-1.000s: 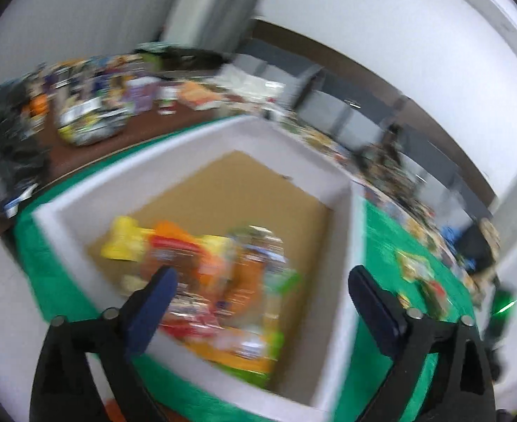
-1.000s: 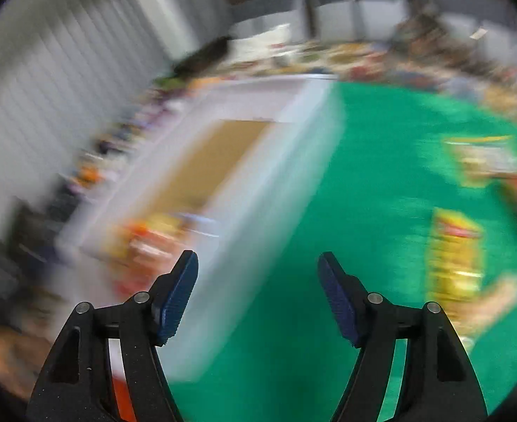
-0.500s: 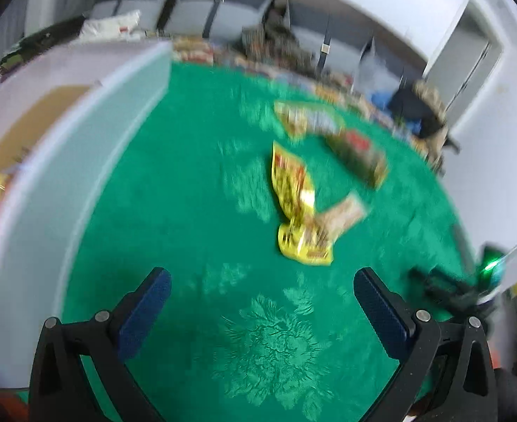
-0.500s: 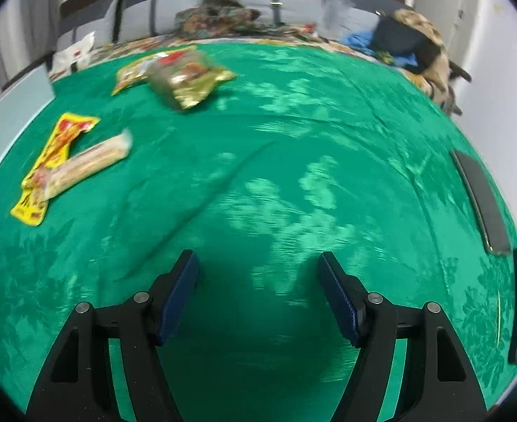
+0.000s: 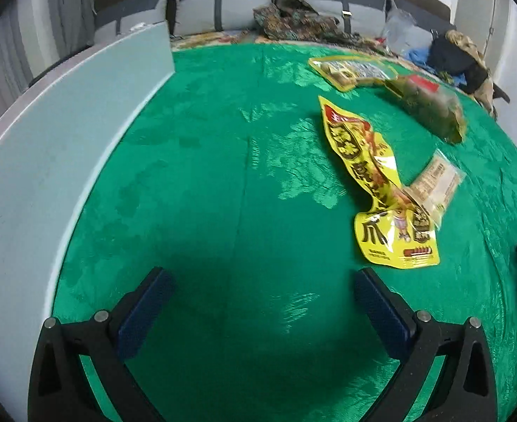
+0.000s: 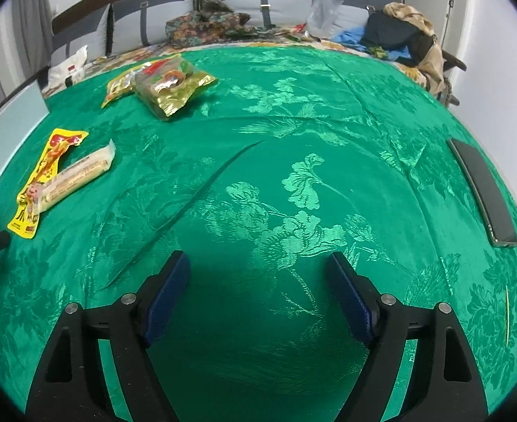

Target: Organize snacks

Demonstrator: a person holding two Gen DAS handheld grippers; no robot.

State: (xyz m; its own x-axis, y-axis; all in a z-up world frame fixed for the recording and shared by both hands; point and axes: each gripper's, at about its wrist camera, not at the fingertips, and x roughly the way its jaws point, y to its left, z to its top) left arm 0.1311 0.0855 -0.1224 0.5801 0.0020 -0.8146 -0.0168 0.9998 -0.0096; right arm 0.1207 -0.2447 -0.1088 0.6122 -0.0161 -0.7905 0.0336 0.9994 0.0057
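Note:
Several snack packets lie on the green tablecloth (image 5: 223, 176). A long yellow packet (image 5: 374, 176) lies to the right of my left gripper (image 5: 263, 299), with a pale cracker packet (image 5: 434, 183) overlapping its lower end. Beyond them lie a gold-green packet (image 5: 430, 105) and a flat yellow packet (image 5: 350, 70). The white box wall (image 5: 47, 161) runs along the left. My left gripper is open and empty. My right gripper (image 6: 258, 281) is open and empty above bare cloth; the yellow packet (image 6: 43, 179), cracker packet (image 6: 79, 176) and gold-green packet (image 6: 170, 88) lie far to its left.
Two dark phones (image 6: 483, 190) lie at the table's right edge. Clothes and bags (image 6: 399, 38) are piled on a sofa behind the table. The cloth (image 6: 293, 193) has a raised crease left of the right gripper.
Both grippers have swung right, away from the white box and its snacks, and now face the open cloth with the loose packets. Both stay open.

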